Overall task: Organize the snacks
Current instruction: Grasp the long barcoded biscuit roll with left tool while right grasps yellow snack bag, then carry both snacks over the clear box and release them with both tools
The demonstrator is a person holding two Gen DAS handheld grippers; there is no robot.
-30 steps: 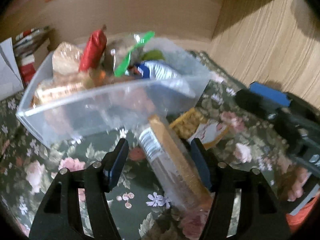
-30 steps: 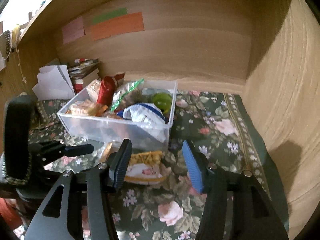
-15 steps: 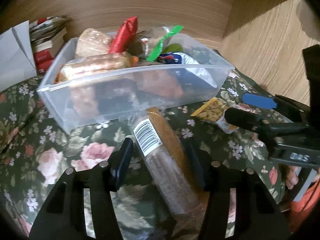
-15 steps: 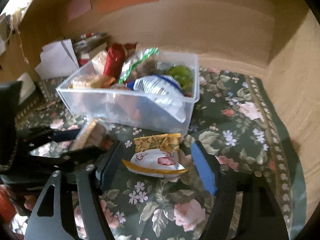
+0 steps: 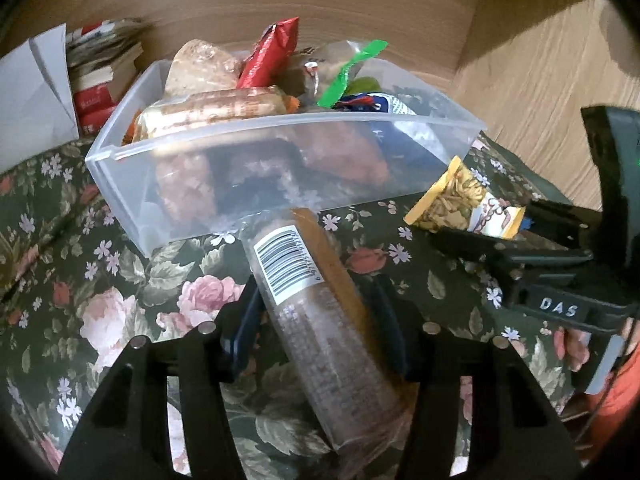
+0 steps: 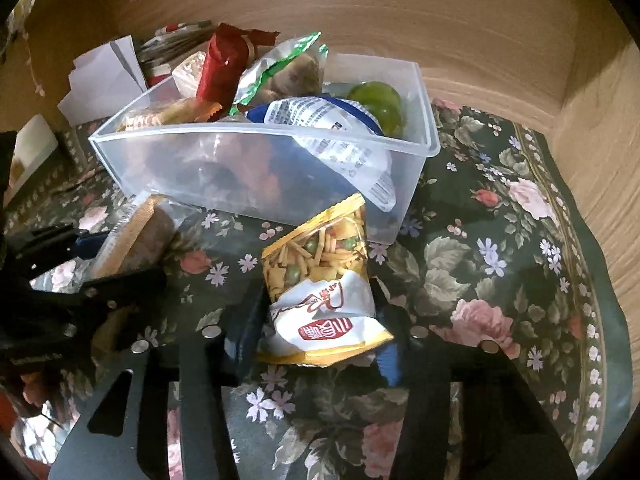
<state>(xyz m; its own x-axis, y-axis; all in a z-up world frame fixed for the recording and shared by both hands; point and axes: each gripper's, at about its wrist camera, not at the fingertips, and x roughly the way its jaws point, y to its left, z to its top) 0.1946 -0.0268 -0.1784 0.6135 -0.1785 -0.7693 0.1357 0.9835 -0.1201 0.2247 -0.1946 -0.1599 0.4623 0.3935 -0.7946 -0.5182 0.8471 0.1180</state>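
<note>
A clear plastic bin (image 5: 256, 148) holds several snack packs; it also shows in the right wrist view (image 6: 224, 160). My left gripper (image 5: 316, 312) is shut on a long clear cookie sleeve (image 5: 316, 300) with a barcode, its far end touching the bin's front wall. My right gripper (image 6: 316, 320) is shut on a yellow and white snack mix bag (image 6: 320, 280), lifted just in front of the bin. The bag (image 5: 464, 208) and right gripper (image 5: 520, 252) appear at the right of the left wrist view. The sleeve (image 6: 136, 240) and left gripper (image 6: 80, 264) appear at the left of the right wrist view.
A dark floral cloth (image 6: 500, 248) covers the shelf. Wooden walls (image 6: 440, 20) close the back and right side. Books and white paper (image 5: 44, 80) stand left of the bin. A green fruit (image 6: 380, 104) sits in the bin's right end.
Both grippers have closed: the left on the cookie sleeve, the right on the snack mix bag. The bag has come up off the cloth, nearer the bin.
</note>
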